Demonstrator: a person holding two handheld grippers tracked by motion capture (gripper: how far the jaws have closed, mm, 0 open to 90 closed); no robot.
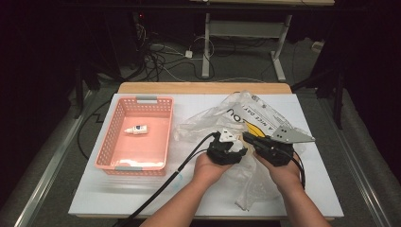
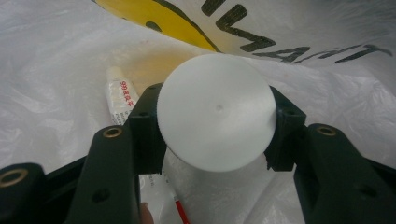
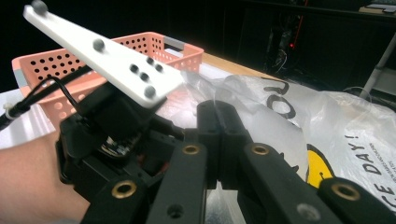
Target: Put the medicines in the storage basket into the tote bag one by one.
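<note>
A: At the white table [image 1: 118, 198], two hands work at a crumpled clear plastic bag printed with a yellow smiley face and black letters [image 1: 257, 111]. What does the left claw [image 1: 231, 138] hold?

B: A white round-capped plastic bottle [image 2: 215, 112]. In the left gripper view its jaws press on either side of the cap, with the bag's film spread behind it.

A: And the right claw [image 1: 247, 137]?

B: Closed tight. In the right gripper view its two black jaws meet, pinching a fold of the bag's thin film at the bag's near edge.

A: Where does the bottle sit relative to the bag?

B: Within the bag's folds, near its left side as the high view shows it. A small white tube with red print [image 2: 122, 95] lies just beside the bottle, on the bag's film.

A: Anything else on the table?

B: A pink perforated plastic basket with grey handles [image 1: 161, 124] stands to the left of the bag, apart from it. A small white dropper bottle with a dark label [image 1: 136, 129] lies on its side inside the basket.
</note>
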